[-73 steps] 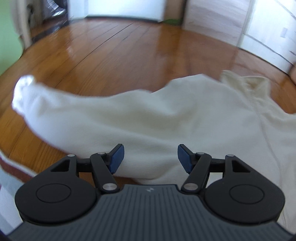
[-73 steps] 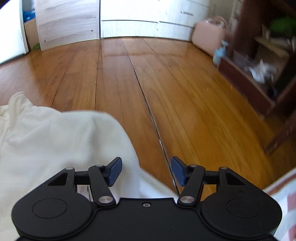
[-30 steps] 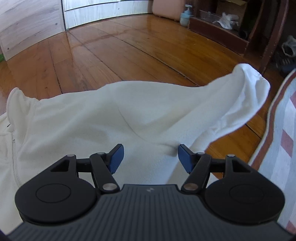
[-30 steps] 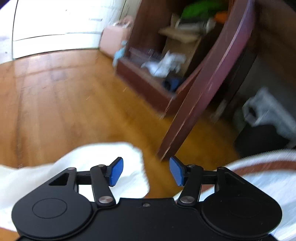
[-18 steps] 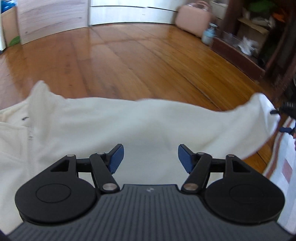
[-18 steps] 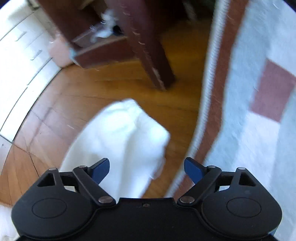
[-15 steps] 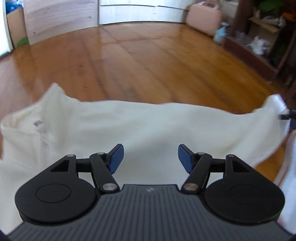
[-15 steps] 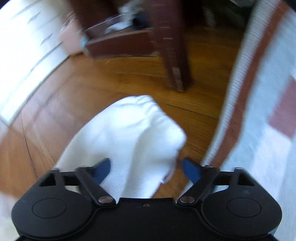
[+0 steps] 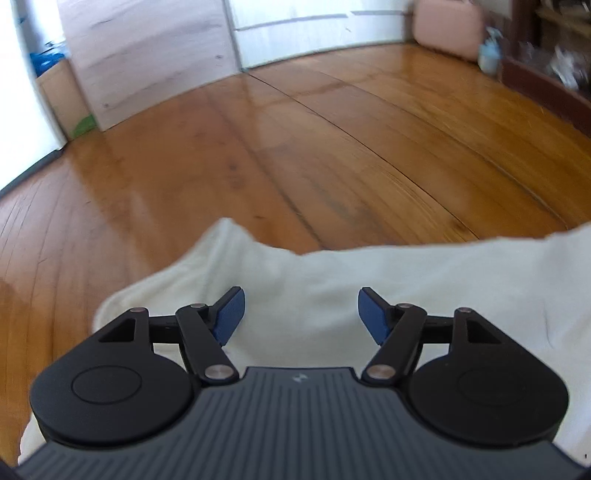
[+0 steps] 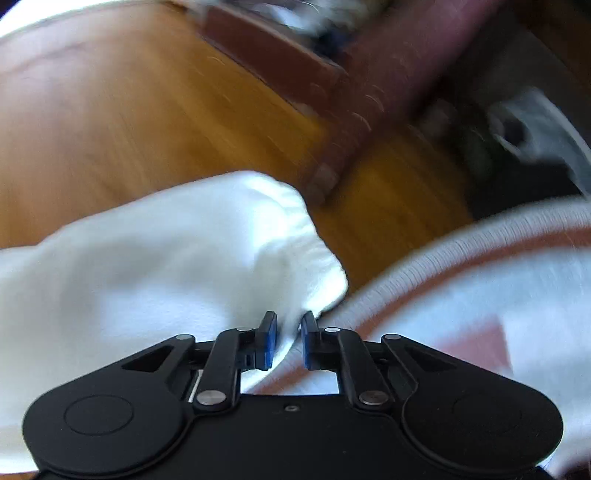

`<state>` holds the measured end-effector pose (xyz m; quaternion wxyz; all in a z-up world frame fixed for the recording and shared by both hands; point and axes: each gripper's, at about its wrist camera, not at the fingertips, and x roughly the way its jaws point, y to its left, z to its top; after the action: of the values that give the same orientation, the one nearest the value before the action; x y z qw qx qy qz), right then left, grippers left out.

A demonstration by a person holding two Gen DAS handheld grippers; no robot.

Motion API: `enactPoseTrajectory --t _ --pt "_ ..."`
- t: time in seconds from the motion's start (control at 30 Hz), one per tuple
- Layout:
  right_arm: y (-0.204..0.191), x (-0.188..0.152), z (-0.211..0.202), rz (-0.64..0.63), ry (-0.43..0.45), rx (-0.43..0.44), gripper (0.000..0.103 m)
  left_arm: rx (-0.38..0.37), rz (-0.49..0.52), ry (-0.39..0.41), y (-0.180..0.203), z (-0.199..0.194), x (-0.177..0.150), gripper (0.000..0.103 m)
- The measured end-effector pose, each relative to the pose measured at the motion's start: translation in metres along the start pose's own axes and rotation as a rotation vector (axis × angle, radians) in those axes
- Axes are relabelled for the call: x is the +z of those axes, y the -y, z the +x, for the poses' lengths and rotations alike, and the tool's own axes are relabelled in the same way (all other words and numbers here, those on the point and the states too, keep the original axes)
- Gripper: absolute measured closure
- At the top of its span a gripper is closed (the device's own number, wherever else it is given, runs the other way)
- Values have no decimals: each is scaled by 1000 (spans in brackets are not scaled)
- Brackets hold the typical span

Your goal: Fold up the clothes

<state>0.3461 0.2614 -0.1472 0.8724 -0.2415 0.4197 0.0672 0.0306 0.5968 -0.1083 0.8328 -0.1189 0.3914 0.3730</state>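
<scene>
A white long-sleeved garment (image 9: 406, 280) lies spread on the wooden floor (image 9: 295, 147). My left gripper (image 9: 299, 306) hovers over the garment's edge, open, with only flat cloth beneath its blue pads (image 9: 231, 312). In the right wrist view the garment's sleeve cuff (image 10: 258, 236) lies beside a striped rug (image 10: 480, 288). My right gripper (image 10: 288, 328) is low at the cuff's near corner. Its jaws stand narrow with white cloth pinched between them, and they are opening slightly. The picture there is motion-blurred.
A dark wooden furniture leg (image 10: 354, 122) and a low shelf stand just beyond the cuff. A pink case (image 9: 447, 26) and a dark shelf unit (image 9: 546, 85) sit at the far right. Pale cabinets (image 9: 147, 55) line the far wall.
My right gripper sank onto the sleeve cuff and its wide jaws drew in around the cloth. My left gripper swept sideways along the garment, and the collar left its view.
</scene>
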Motion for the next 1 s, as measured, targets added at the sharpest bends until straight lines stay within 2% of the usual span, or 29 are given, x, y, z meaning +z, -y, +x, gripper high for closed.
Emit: enactPoseTrajectory --t 0.03,0.1,0.2,0.23,0.37,0.43,0.47,0.5,0.53,0.57,0.67,0.73,0.8,0.83,0.87,0.9,0.93,0.97,1.0 --pt "0 -3 -10 26 48 -28 62 3 -25 11 -11 -3 1 35" --pt "-7 -4 -37 37 178 -60 59 39 -75 27 -38 -9 4 35" --pt "-31 3 -80 11 344 13 57 87 -119 25 -79 -15 6 34" --pt "-45 7 -94 -14 370 101 57 86 -140 15 -93 -15 6 34" --pt "-116 26 -139 -183 376 563 52 37 -201 -58 -138 -11 -2 34" --pt "-161 30 -155 -299 306 777 42 3 -225 -76 -151 -8 -11 34" --pt "-185 31 -162 -362 259 873 34 -19 -237 -81 -154 -7 -15 33" --pt "-208 30 -168 -433 214 939 34 -42 -243 -88 -156 -5 -18 33" --pt "-230 24 -176 -523 209 953 34 -65 -249 -94 -159 -3 -22 33" --pt "-252 14 -187 -630 229 930 33 -86 -251 -101 -160 -1 -25 31" --pt "-296 -4 -200 -927 349 811 33 -113 -204 -122 -153 10 -30 30" --pt "-310 -8 -197 -975 345 775 33 -129 -172 -134 -148 17 -33 25" --pt "-317 8 -179 -955 245 792 33 -117 -148 -128 -142 28 -33 24" --pt "-319 17 -166 -920 188 814 33 -110 -138 -120 -139 31 -33 31" --pt "-317 20 -157 -872 127 839 33 -110 -118 -100 -136 29 -32 56" --pt "-313 21 -150 -822 74 872 44 -110 -99 -80 -132 27 -32 70" --pt "-310 22 -147 -770 36 912 66 -104 -71 -49 -127 23 -31 88" --pt "-307 23 -147 -730 26 946 94 -74 -9 24 -119 8 -31 88" --pt "-302 23 -154 -707 85 976 94 -38 48 94 -111 -6 -31 88"
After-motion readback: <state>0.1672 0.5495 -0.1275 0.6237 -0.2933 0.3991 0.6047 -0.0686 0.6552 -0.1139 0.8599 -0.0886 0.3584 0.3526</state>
